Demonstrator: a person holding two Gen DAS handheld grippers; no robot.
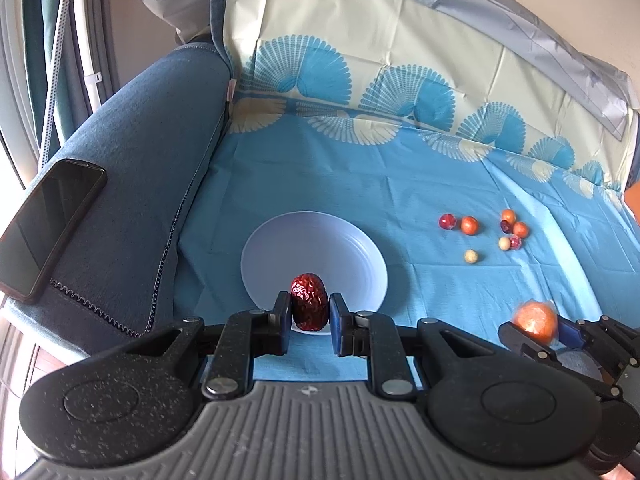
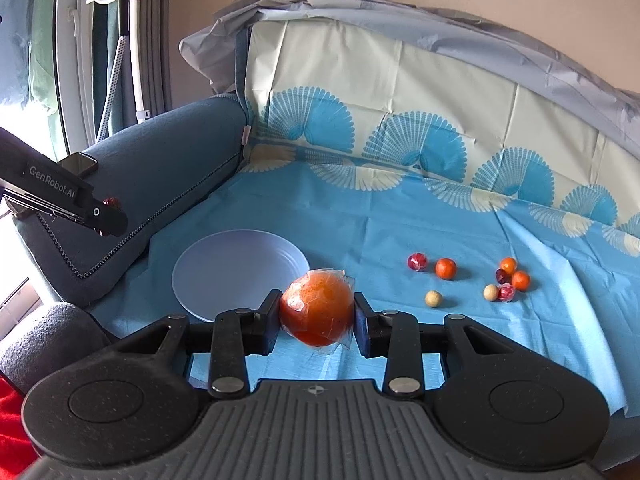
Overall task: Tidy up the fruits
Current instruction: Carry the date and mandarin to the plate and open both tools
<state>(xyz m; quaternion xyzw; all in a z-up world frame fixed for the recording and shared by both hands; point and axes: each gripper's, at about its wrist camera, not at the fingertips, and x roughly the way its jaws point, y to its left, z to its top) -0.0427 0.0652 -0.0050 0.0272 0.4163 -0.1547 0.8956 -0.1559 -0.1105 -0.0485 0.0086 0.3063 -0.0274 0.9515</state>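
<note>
While the left tool grips a wrinkled red date over the near rim of the white plate, the right tool clamps a plastic-wrapped orange just beside that plate, which holds no fruit. Small loose fruits lie scattered well apart to the right on the blue cloth covering a sofa seat. A phone rests on the armrest.

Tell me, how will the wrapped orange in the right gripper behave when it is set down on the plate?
The wrapped orange is round, so it will probably roll toward the middle of the shallow plate. Its loose clear wrap looks glossy, so it may slide within the right gripper.
</note>
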